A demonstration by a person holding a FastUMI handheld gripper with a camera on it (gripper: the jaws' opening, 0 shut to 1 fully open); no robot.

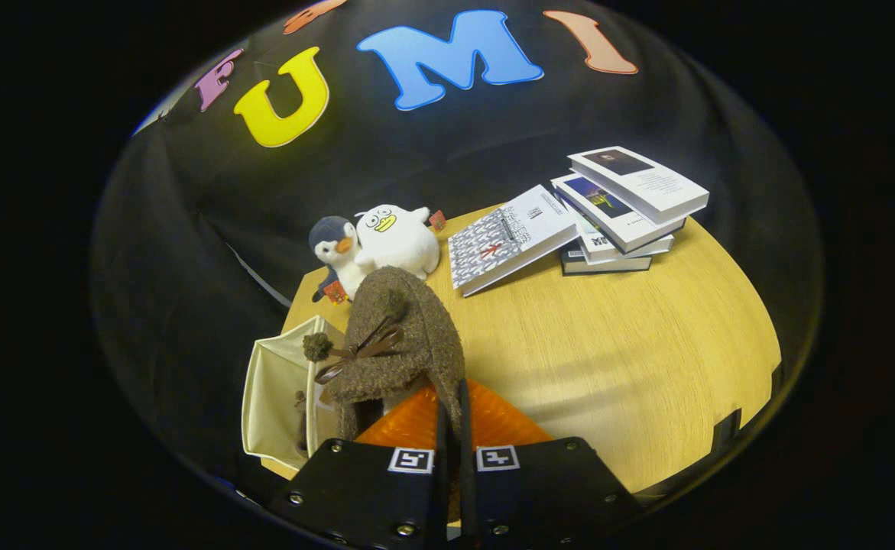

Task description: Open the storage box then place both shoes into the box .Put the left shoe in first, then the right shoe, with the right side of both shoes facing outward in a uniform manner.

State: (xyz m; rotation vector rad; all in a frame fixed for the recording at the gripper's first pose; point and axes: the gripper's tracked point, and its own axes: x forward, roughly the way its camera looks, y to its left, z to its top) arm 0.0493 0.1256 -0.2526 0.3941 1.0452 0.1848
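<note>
Fingers (453,428) pressed together on brown shoe (401,344), held aloft just beside open storage box (275,397) and above tabletop (608,359); thin pinch at collar judged liable to let it swing, snagging box wall on entry.
</note>
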